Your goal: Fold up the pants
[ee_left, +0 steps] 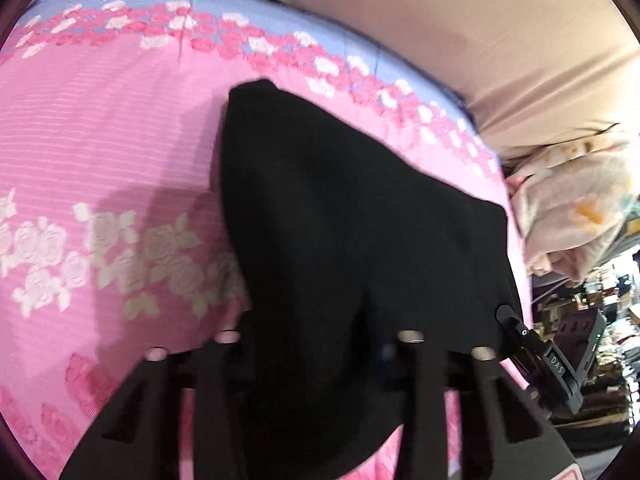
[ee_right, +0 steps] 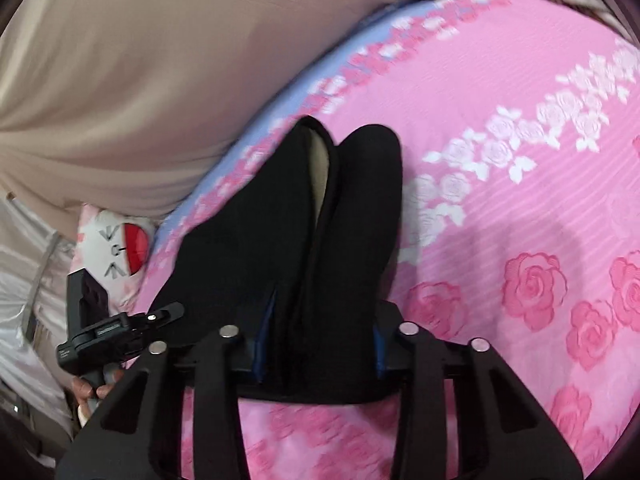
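The black pants [ee_right: 280, 216] lay on the pink bedspread [ee_right: 500, 240], legs running toward twelve o'clock. Both grippers, left [ee_left: 320, 344] and right [ee_right: 316, 340], pinched the near edge, jaws closed on cloth, likely to lift it for a fold.

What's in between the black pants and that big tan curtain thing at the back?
In the left wrist view, only the bedspread lies between the black pants and the tan cloth: pink, then a band of roses and a blue edge.

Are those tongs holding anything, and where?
Both tongs grip the black pants along their near edge, a bunched fold of it in each.
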A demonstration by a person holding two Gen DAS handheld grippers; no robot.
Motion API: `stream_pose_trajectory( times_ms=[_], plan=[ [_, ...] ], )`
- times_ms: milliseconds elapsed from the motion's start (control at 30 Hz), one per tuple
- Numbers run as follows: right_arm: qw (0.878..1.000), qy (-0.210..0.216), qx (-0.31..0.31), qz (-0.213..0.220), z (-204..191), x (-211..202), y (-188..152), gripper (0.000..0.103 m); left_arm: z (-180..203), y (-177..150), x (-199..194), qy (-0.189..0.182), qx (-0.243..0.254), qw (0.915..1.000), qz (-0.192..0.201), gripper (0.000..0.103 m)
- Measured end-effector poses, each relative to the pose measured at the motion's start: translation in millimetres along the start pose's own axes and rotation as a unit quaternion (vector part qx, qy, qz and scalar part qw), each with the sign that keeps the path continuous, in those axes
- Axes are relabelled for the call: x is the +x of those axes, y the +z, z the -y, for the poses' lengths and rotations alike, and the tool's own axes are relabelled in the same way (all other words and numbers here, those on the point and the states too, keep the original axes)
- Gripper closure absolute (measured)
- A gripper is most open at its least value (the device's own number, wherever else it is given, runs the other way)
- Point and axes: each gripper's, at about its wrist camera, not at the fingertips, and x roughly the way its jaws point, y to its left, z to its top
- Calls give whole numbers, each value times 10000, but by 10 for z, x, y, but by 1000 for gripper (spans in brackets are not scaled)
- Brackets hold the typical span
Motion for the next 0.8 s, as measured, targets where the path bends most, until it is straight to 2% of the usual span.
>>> stream_pose_trajectory(
  times_ms=[33, 100, 200, 233, 267, 300, 333, 367, 400, 433, 500, 567, 667, 733, 800],
  plan=[
    [10000, 50, -74, 0, -48, -68, -26, 70, -8, -12, -57, -104, 6, 9999, 5, 84],
    [9997, 124, -222, -51, -166, -236, -133, 70, -50, -114, -210, -271, 1, 9996, -107, 85],
    [9995, 166, -124, -258, -103, -381, -336, 70, -94, -417, -334, -341, 26, 9989, -327, 84],
    [9994, 117, -120, -318, -64, -380, -385, 69, -107, -503, -326, -348, 25, 9987, -371, 80],
    [9990, -22, -164, -405, -4, -349, -439, 64, -155, -621, -318, -180, -15, 9991, -374, 67],
    [9981, -347, -212, -473, 79, -298, -504, 53, -198, -676, -275, -21, -80, 9993, -371, 57],
    [9973, -587, -124, -426, 148, -296, -528, 45, -252, -726, -233, 149, -162, 9991, -351, 37],
    [9974, -632, -11, -351, 186, -316, -534, 40, -304, -753, -224, 179, -296, 9990, -296, 33],
    [9979, -621, 133, -112, 203, -432, -520, 40, -356, -761, -253, 83, -476, 9985, -248, 33],
    [9975, -694, 70, 109, 164, -531, -501, 40, -399, -772, -321, -30, -609, 9979, -205, 37],
    [9921, -996, -428, 628, -29, -748, -424, 41, -405, -723, -615, 137, -609, 9977, 267, 37],
    [9845, -989, -1106, 932, -338, -827, -301, 48, -286, -629, -854, 551, -323, 9945, 835, 37],
    [9827, -548, -1503, 937, -656, -643, -164, 49, 91, -516, -943, 1024, 289, 9850, 1356, 37],
    [9807, -383, -1785, 697, -849, -324, -86, 49, 351, -486, -769, 1009, 768, 9829, 1332, 35],
    [9802, -374, -1928, 263, -920, 94, -48, 49, 522, -484, -471, 1354, 1128, 9773, 1179, 35]
  ],
)
